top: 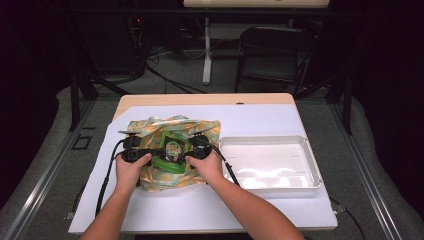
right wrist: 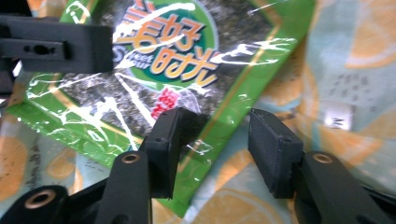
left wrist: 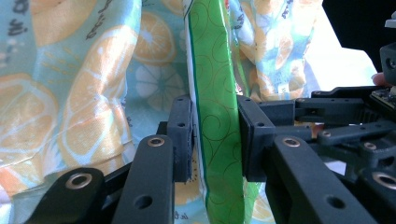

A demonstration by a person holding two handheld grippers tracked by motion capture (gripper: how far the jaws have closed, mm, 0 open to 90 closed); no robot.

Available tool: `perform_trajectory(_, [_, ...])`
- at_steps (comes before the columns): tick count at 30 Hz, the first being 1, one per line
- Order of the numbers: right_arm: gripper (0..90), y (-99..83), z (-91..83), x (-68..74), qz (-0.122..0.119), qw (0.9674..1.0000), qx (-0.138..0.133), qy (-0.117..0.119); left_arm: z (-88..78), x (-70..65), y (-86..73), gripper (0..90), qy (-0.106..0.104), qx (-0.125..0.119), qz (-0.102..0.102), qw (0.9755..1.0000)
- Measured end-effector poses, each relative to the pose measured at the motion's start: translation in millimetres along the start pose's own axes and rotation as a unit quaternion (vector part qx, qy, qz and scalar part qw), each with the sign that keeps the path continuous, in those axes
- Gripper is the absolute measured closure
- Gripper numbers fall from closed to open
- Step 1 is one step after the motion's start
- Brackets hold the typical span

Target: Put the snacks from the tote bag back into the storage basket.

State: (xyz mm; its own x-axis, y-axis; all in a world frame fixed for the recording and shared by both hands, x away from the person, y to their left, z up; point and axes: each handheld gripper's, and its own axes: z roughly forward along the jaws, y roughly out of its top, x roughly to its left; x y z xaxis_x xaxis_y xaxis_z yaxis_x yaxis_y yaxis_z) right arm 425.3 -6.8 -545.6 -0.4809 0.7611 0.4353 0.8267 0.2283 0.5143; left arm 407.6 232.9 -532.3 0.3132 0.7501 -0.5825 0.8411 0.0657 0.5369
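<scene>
A green snack packet with a seaweed picture lies on a fabric bag printed with orange slices. My left gripper is shut on the packet, its pads pressing either side of the packet's thin edge, with the bag's fabric behind. In the high view the left gripper reaches in from the packet's left. My right gripper stands open over the packet's lower edge, one jaw over the foil and the other over the bag. The left gripper's jaw shows at top left.
A white plastic tray sits right of the bag on the white-covered table. Black cables trail from both grippers toward the table's front. A dark chair and a table leg stand beyond the far edge.
</scene>
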Motion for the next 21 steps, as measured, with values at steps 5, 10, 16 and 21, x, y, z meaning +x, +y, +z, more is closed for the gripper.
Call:
perform_trajectory(5, [51.7,1.3,1.1,-2.2,0.012,0.9998,0.006,0.017,-0.1,0.1,-0.1,70.4,-0.002,0.000,0.000,1.0000])
perform_trajectory(10, [49.7,1.1,2.9,-2.4,0.022,0.9993,0.010,0.026,-0.4,-0.7,-0.5,70.2,0.003,0.000,0.013,0.9999])
perform_trajectory(16, [51.5,3.2,0.1,-4.6,0.031,0.9987,0.003,0.039,-2.8,-3.1,-0.6,69.8,0.003,-0.004,0.018,0.9998])
perform_trajectory(21, [53.1,5.8,-5.3,-4.7,0.034,0.9984,-0.017,0.042,-5.5,-3.4,-0.7,69.8,-0.002,-0.005,0.022,0.9998])
